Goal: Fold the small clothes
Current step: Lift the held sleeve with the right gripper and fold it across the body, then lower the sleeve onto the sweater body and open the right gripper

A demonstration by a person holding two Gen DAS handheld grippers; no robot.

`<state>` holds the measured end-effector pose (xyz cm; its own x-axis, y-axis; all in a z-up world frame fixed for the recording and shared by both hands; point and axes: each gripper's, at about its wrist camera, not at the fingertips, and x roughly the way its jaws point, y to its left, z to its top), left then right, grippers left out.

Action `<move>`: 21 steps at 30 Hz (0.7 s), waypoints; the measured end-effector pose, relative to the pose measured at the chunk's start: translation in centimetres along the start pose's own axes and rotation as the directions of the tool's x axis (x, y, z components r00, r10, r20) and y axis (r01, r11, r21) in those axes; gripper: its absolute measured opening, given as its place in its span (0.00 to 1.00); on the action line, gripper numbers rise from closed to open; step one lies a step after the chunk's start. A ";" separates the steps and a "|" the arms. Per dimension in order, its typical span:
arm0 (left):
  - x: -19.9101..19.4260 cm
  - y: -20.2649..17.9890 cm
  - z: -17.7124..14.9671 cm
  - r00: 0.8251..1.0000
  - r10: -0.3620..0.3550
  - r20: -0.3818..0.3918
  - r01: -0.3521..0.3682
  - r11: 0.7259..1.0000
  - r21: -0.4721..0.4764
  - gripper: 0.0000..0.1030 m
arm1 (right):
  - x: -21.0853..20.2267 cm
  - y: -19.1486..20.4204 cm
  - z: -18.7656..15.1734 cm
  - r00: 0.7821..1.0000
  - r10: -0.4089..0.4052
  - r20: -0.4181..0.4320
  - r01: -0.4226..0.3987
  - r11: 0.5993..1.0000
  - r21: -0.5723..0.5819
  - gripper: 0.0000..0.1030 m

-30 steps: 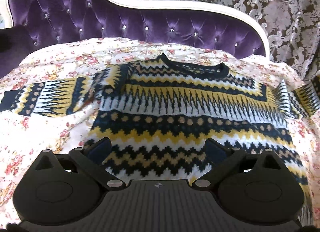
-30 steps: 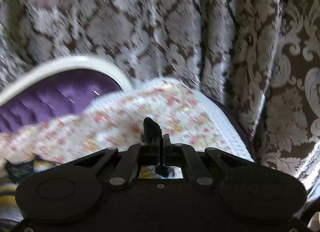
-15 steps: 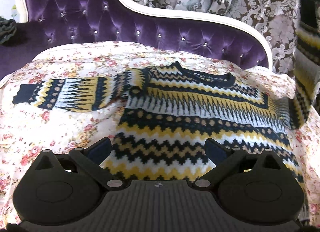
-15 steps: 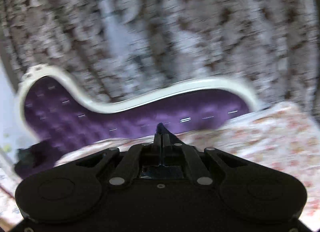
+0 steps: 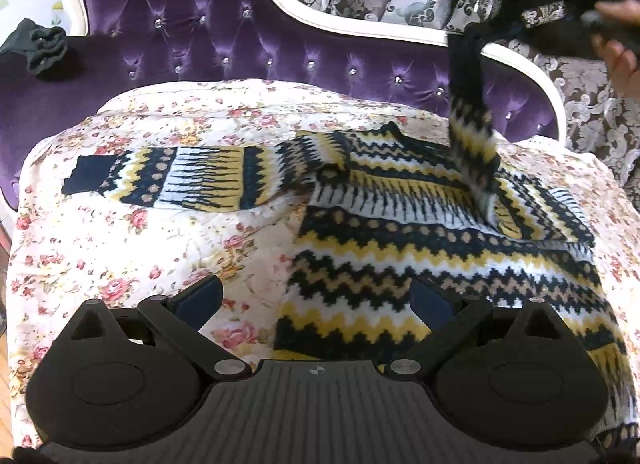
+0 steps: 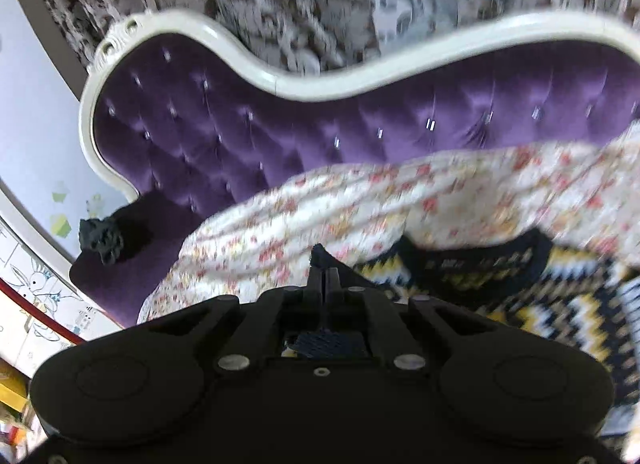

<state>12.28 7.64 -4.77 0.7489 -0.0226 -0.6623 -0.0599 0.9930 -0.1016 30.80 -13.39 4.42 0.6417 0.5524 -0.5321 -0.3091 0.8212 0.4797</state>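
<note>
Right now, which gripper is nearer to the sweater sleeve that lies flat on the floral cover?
Left. The left gripper hovers open near the sweater's hem, below the flat sleeve. The right gripper holds the other sleeve lifted, across the sweater's body.

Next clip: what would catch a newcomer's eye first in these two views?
A bold yellow, navy and white zigzag sweater lies spread on a floral bedspread, one sleeve stretched out flat to the left. The other sleeve hangs lifted above the sweater's body, its dark cuff pinched in the shut right hand-held gripper. Behind stands a tufted purple headboard with a white frame.
</note>
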 end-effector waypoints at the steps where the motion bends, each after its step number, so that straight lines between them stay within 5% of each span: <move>1: 0.0 0.1 0.0 1.000 0.002 -0.002 -0.002 1.000 0.000 0.98 | 0.9 -0.1 -0.6 1.000 0.004 -0.011 -0.004 1.000 0.009 0.06; 5: 0.2 0.3 0.0 1.000 0.006 -0.008 -0.006 1.000 -0.003 0.98 | 3.4 -0.3 -2.2 0.999 0.009 -0.038 -0.008 1.000 0.024 0.07; 9: 0.2 0.4 0.1 1.000 0.010 -0.011 -0.010 1.000 0.001 0.98 | 5.2 -0.4 -3.3 0.998 0.036 -0.046 -0.035 0.999 0.026 0.21; 10: 0.3 0.4 0.1 1.000 0.011 -0.012 -0.011 1.000 0.003 0.98 | 5.4 -0.5 -3.4 0.998 0.049 -0.047 -0.048 0.998 0.031 0.30; 11: 0.3 0.5 0.1 1.000 0.014 -0.012 -0.014 1.000 0.005 0.98 | 5.3 -0.6 -3.6 0.997 0.064 -0.044 -0.062 0.997 0.038 0.55; 12: 0.3 0.5 0.2 1.000 0.016 -0.013 -0.016 1.000 0.008 0.98 | 5.5 -0.7 -3.6 0.997 0.069 -0.037 -0.067 0.997 0.041 0.69; 21: 0.6 -1.4 2.8 1.000 0.003 0.019 -0.004 0.997 0.073 0.98 | -0.1 -5.7 -3.9 0.998 0.015 0.053 -0.018 0.999 0.044 0.70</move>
<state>14.65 6.54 -2.91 0.7614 -0.0177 -0.6480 -0.0147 0.9989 -0.0445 29.77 -17.63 -0.94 0.6730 0.5565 -0.4872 -0.2889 0.8042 0.5194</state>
